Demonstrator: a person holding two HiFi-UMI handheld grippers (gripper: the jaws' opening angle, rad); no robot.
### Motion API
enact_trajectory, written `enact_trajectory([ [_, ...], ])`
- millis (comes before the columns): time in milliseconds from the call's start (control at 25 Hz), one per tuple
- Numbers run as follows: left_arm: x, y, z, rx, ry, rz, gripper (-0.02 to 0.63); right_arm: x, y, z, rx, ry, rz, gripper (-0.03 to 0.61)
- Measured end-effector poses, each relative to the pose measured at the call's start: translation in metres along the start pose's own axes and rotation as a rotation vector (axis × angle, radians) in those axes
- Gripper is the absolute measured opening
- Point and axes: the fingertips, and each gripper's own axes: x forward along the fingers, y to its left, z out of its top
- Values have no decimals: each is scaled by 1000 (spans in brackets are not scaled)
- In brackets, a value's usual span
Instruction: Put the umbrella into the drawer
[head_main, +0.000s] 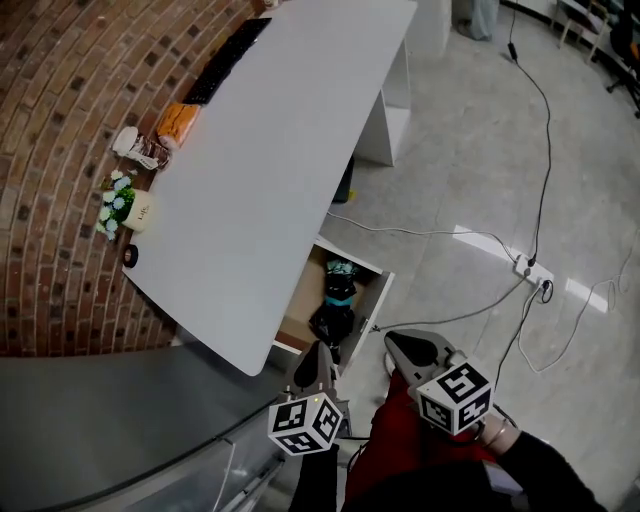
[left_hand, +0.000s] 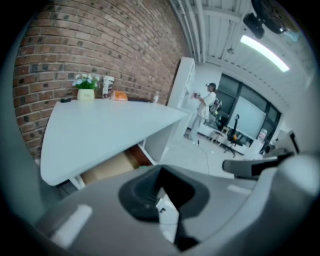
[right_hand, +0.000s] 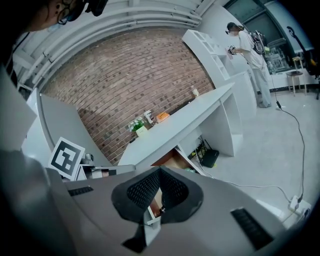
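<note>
left gripper (head_main: 318, 354) and right gripper (head_main: 399, 346) each pressed together on nothing (umbrella (head_main: 337, 299) lies in the drawer (head_main: 374, 300)).

A white table (head_main: 260, 150) stood against a red brick wall (head_main: 60, 150). Along its wall edge lay a long black bar (head_main: 225, 60), an orange packet (head_main: 178, 122), a crumpled white bundle (head_main: 135, 147), a small pot of pale flowers (head_main: 125, 207) and, nearest the corner, a small black round thing (head_main: 131, 255). The grey floor (head_main: 470, 180) was glossy. A white power strip (head_main: 533, 272) lay on it, with thin cables (head_main: 545, 150) running off across the floor. A black bag (right_hand: 210, 158) sat under the table. Far off, a person (right_hand: 250, 55) stood facing a tall white shelf unit (right_hand: 210, 50).
</note>
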Motion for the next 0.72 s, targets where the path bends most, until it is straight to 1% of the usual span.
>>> enact_trajectory([
  [240, -27, -18, 16, 24, -63, -58, 3, -23, 6, 14, -26, -45, -15, 2],
  [520, -59, -21, 37, 20, -126, -68, 3, -44, 26, 46, -74, -119, 5, 2],
  [720, -77, -30, 46, 34, -159, -81, 3, -60, 35, 61, -95, -160, 10, 2],
])
